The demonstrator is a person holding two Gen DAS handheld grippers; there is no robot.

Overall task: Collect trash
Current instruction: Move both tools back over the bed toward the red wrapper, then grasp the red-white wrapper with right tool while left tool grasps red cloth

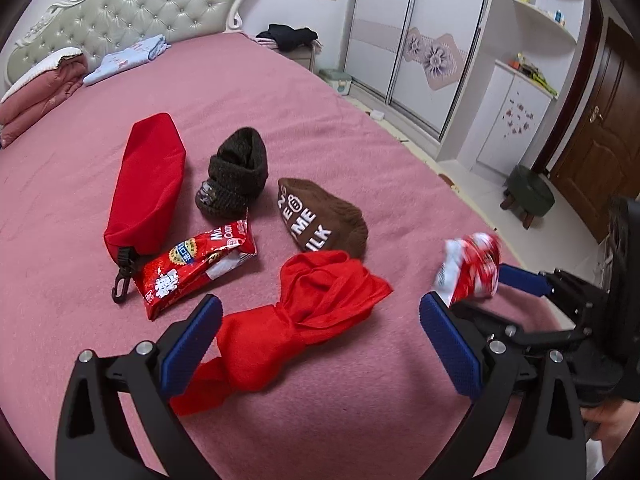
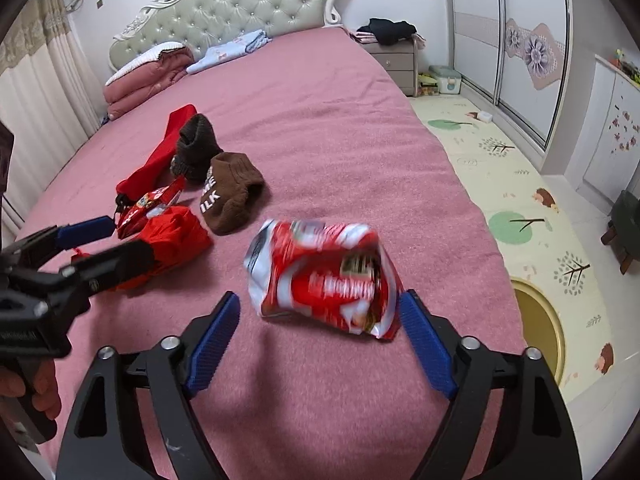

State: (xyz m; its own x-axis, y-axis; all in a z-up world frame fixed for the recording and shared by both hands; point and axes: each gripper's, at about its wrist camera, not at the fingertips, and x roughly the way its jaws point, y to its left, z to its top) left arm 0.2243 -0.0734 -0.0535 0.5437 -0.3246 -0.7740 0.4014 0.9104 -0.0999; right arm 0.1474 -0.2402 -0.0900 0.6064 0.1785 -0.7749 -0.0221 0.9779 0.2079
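The right hand-held gripper stands spread around a blurred, crumpled red-and-white wrapper, perhaps touching only one pad; it could slip onto the bed; the left hand-held gripper gapes empty over a red cloth, near a second snack wrapper.

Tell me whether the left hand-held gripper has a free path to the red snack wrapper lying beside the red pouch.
Probably yes. The left hand-held gripper is open, and the red snack wrapper lies uncovered just ahead to its left. Only the red cloth between its fingers sits close by.
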